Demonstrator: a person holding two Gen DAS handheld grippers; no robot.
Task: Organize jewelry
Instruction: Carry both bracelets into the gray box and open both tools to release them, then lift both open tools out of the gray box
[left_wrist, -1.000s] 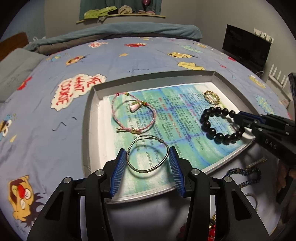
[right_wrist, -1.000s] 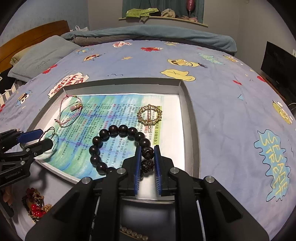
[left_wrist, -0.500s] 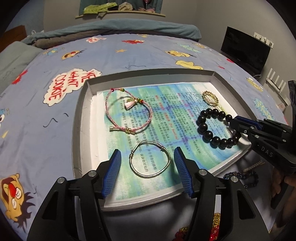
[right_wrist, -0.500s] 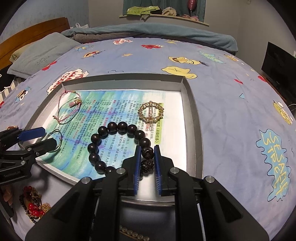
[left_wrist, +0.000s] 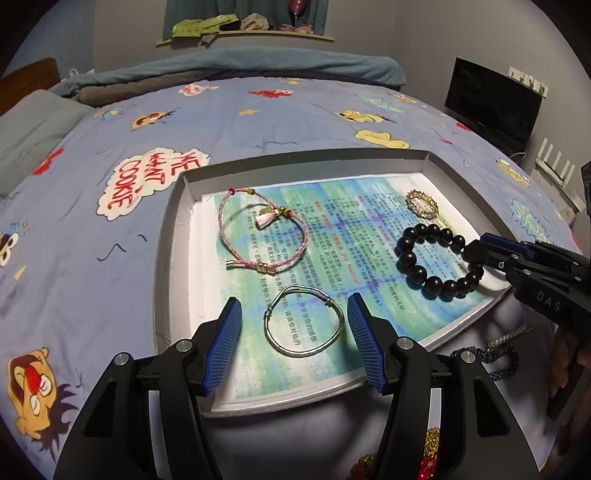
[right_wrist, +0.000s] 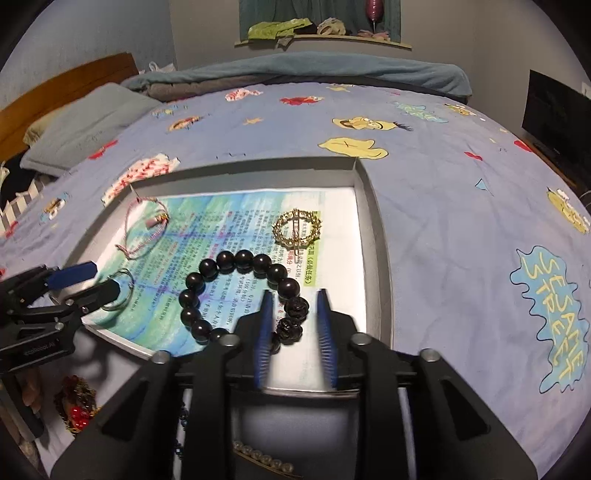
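We're seeing left gripper (left_wrist: 293, 341) spread around silver bangle (left_wrist: 303, 321) without touching, right gripper (right_wrist: 294, 334) opening, black bead bracelet (right_wrist: 240, 297) between pads, both lying flat in gray tray (left_wrist: 168, 266), bedspread (left_wrist: 92, 236) reading "ME WANT COOKIE", "SESAME STREET"

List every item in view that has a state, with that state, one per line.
Left gripper: open, pads either side of the silver bangle, not touching it.
Right gripper: jaws opening, carved beads between them.
Silver bangle: flat on the printed sheet.
Black bead bracelet: lying in the tray.
Pink cord bracelet: flat, looped.
Gold round brooch: flat in the tray.
Tray: open-topped, on the bed.
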